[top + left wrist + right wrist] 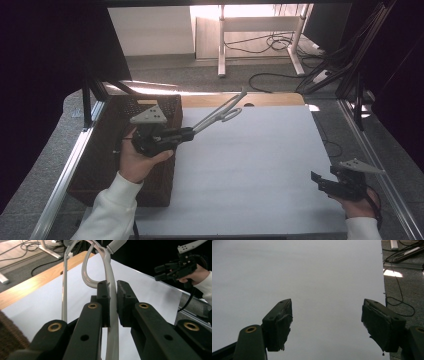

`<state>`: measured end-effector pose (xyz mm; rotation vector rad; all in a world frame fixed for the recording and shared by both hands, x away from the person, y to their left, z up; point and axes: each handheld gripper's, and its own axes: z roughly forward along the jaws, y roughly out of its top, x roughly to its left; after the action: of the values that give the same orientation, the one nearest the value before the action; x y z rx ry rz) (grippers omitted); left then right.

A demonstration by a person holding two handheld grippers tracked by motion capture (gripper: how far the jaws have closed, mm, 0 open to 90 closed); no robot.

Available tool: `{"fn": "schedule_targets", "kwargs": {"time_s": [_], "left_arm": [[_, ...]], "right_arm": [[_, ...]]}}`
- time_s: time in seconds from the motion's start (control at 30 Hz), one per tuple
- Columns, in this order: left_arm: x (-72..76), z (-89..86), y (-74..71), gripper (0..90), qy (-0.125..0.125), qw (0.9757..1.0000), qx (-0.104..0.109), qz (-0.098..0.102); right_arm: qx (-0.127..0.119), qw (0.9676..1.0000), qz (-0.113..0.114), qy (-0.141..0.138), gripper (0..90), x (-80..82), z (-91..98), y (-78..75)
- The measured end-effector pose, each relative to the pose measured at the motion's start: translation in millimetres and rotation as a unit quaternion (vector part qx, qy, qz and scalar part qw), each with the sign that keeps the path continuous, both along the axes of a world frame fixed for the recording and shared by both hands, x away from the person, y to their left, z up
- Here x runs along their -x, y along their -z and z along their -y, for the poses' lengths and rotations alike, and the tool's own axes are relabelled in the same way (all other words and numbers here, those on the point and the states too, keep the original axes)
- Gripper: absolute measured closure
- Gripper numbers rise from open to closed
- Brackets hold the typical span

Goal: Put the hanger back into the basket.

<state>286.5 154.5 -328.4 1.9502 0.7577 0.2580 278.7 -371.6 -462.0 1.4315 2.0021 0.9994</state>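
Tongs (220,113) sit clamped by one arm between our left gripper's (113,302) closed jaws, jutting ahead over the white sheet (250,170). We judge them light, stiff and slick, so we grip near the hinge; our right gripper (327,322) gapes wide, holding nothing.

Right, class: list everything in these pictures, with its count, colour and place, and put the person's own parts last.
Tongs: one, grey metal, held in the air over the sheet's left side.
Basket: one, dark brown woven, left of the sheet.
Sheet: one, white, covering the table.
Table: one, wooden edge showing at the far side.
Cables: several, black, on the floor beyond.
Left gripper: one, black, shut on the tongs.
Right gripper: one, black, open, near the sheet's right edge.
Sleeves: two, white.
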Motion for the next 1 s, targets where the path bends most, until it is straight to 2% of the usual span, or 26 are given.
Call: {"fn": "schedule_targets", "kwargs": {"time_s": [0.33,0.7,1.0], "left_arm": [[4.7,-30.4,0.6,82.1,-0.025,0.9996,0.016,0.002],[10.3,-57.1,2.4,82.1,-0.045,0.9986,0.025,0.005],[16.6,-84.3,6.2,82.1,-0.071,0.9968,0.035,0.006]], "right_arm": [[0.001,1.0000,-0.001,-0.001,26.0,-0.1,-0.1,0.3],[0.003,1.0000,-0.001,-0.002,26.0,-0.3,-1.3,1.2],[0.003,1.0000,-0.004,-0.004,25.9,-0.2,-2.3,1.0]]}}
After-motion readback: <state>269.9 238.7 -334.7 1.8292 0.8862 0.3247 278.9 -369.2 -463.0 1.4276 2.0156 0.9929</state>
